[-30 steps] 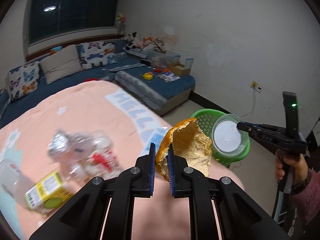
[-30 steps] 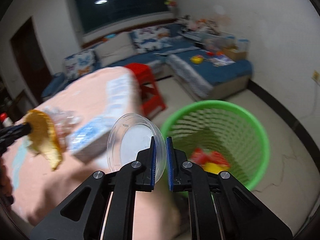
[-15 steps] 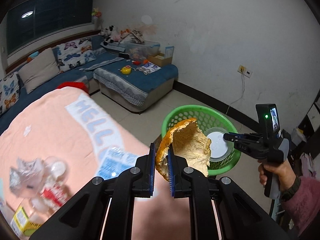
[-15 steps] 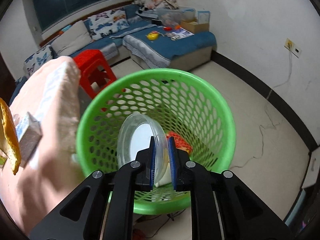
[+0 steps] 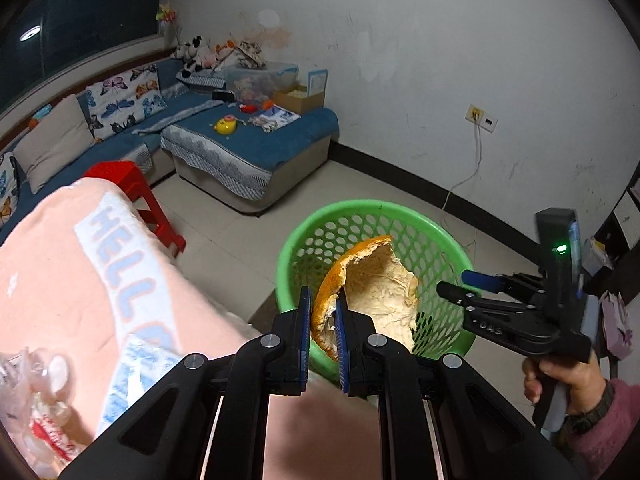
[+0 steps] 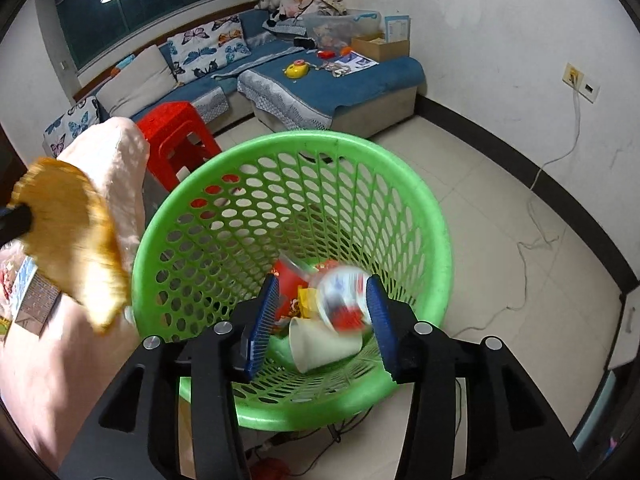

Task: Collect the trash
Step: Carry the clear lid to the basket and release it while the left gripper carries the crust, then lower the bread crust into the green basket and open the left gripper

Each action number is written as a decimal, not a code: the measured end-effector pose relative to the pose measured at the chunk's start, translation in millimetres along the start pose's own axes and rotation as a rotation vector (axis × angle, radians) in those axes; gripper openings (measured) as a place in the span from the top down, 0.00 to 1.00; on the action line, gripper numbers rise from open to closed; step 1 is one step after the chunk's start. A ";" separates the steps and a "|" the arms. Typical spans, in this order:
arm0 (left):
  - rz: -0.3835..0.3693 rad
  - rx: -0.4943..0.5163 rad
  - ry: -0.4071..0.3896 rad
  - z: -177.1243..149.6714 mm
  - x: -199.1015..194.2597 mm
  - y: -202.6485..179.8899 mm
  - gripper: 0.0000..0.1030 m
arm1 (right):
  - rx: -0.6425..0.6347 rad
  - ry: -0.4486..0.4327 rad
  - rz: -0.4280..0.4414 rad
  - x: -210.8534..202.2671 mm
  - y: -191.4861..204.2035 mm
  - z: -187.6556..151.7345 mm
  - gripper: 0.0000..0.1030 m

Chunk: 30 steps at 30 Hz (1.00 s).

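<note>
My left gripper [image 5: 322, 312] is shut on a large orange peel [image 5: 370, 292], held at the near rim of the green basket [image 5: 304, 236]. In the right wrist view the peel [image 6: 76, 240] hangs at the left, beside the basket [image 6: 424, 208]. My right gripper [image 6: 322, 316] is open and empty over the basket mouth; it also shows in the left wrist view [image 5: 456, 286]. The clear plastic lid [image 6: 342, 296], blurred, is falling inside the basket onto a paper cup [image 6: 320, 344] and red and yellow wrappers [image 6: 288, 284].
The pink-clothed table [image 5: 60, 280] lies left of the basket, with crumpled plastic trash [image 5: 36, 400] at its near left and a small carton [image 6: 32, 296]. A red stool [image 5: 132, 192] and a blue sofa [image 5: 248, 144] stand behind. A cable [image 6: 536, 240] trails on the floor.
My right gripper opened and let go of the clear lid, which dropped into the basket. My left gripper carried the peel further right, up to the basket.
</note>
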<state>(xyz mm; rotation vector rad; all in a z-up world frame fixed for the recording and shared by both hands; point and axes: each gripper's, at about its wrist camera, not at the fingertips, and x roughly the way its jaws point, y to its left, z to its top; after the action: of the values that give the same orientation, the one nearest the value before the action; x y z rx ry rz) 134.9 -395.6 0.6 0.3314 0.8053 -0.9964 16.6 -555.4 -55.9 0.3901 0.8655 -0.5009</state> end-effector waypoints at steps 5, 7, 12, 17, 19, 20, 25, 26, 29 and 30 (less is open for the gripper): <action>0.004 0.021 0.050 0.8 27.1 -11.0 0.89 | 0.007 -0.034 0.008 -13.0 -3.3 -1.8 0.50; -0.003 0.021 0.072 -0.7 37.5 -14.8 0.89 | 0.017 -0.050 0.010 -19.0 -6.6 -2.5 0.48; -0.023 0.028 0.118 -8.0 58.5 -27.1 0.88 | 0.028 -0.061 0.018 -26.3 -11.7 -5.0 0.47; -0.040 0.011 0.136 -13.9 68.1 -29.2 0.81 | 0.041 -0.067 0.024 -30.7 -14.4 -6.4 0.47; -0.051 -0.002 0.132 -14.1 66.6 -28.6 0.72 | 0.039 -0.068 0.030 -31.7 -12.8 -5.9 0.47; -0.055 -0.004 0.126 -14.2 63.4 -28.2 0.70 | 0.035 -0.071 0.029 -33.1 -11.3 -5.9 0.47; -0.053 -0.004 0.084 -15.2 40.4 -21.4 0.59 | 0.026 -0.081 0.045 -39.9 -1.7 -6.0 0.47; -0.044 -0.006 0.072 -15.9 32.9 -17.8 0.56 | 0.023 -0.083 0.048 -41.1 -1.3 -5.4 0.47; -0.010 -0.018 0.040 -20.5 9.9 -4.3 0.48 | 0.008 -0.096 0.063 -48.3 7.8 -5.0 0.44; 0.003 -0.022 0.032 -22.1 3.6 -0.4 0.45 | 0.003 -0.100 0.071 -51.0 12.0 -4.7 0.43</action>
<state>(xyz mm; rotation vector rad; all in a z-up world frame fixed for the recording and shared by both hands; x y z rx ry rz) 125.7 -385.1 -16.8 0.3304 0.8439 -0.9811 -7.4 -530.0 -16.6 0.3942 0.7516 -0.4526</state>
